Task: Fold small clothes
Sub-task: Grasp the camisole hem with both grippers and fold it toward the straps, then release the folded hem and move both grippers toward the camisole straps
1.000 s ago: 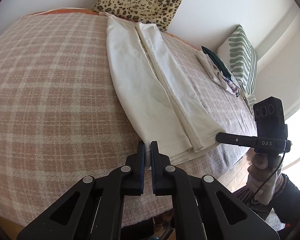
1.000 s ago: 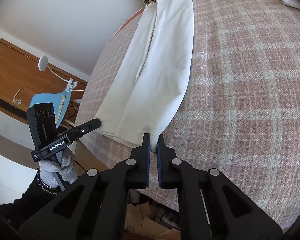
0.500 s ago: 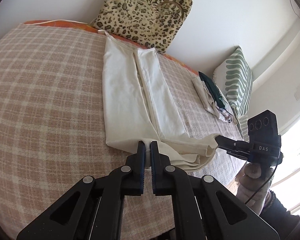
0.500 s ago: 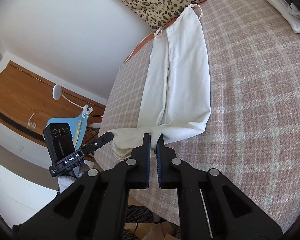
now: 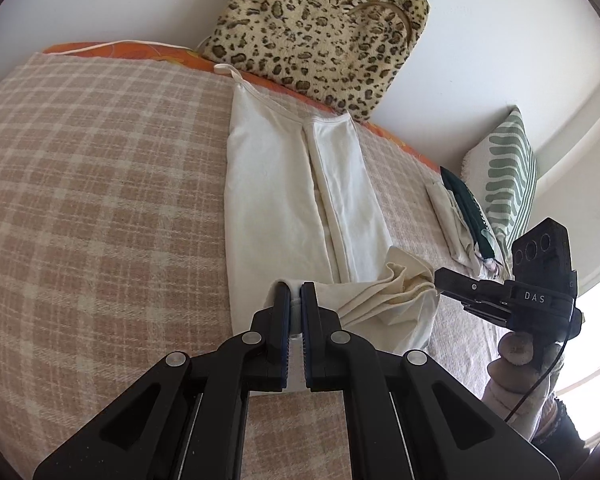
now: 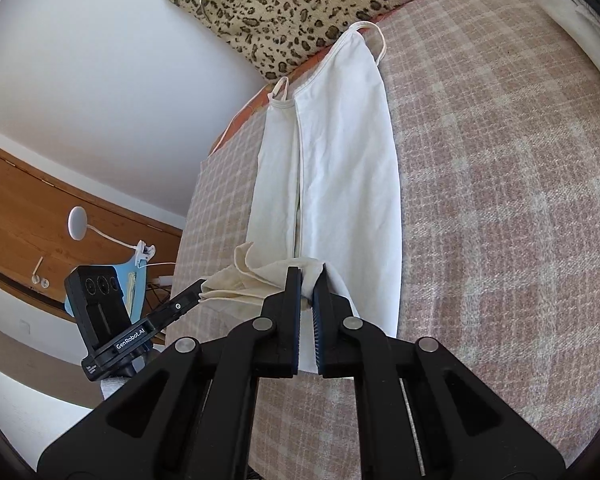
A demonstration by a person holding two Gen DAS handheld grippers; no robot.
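Observation:
A white strappy top lies lengthwise on the plaid bed cover, its sides folded in to the middle. My left gripper is shut on one corner of its bottom hem. My right gripper is shut on the other hem corner, and shows in the left wrist view. Both hold the hem lifted above the bed, and the cloth between them hangs bunched and wrinkled. The top also shows in the right wrist view, straps toward the wall. The left gripper shows there too.
A leopard-print bag leans on the wall beyond the top. A green patterned pillow and a pile of folded clothes lie to the right. A wooden door and a white lamp stand past the bed's left edge.
Both grippers have lifted the bottom hem and carried it forward toward the straps. The lower part of the top has come off the bed and bunched between them.

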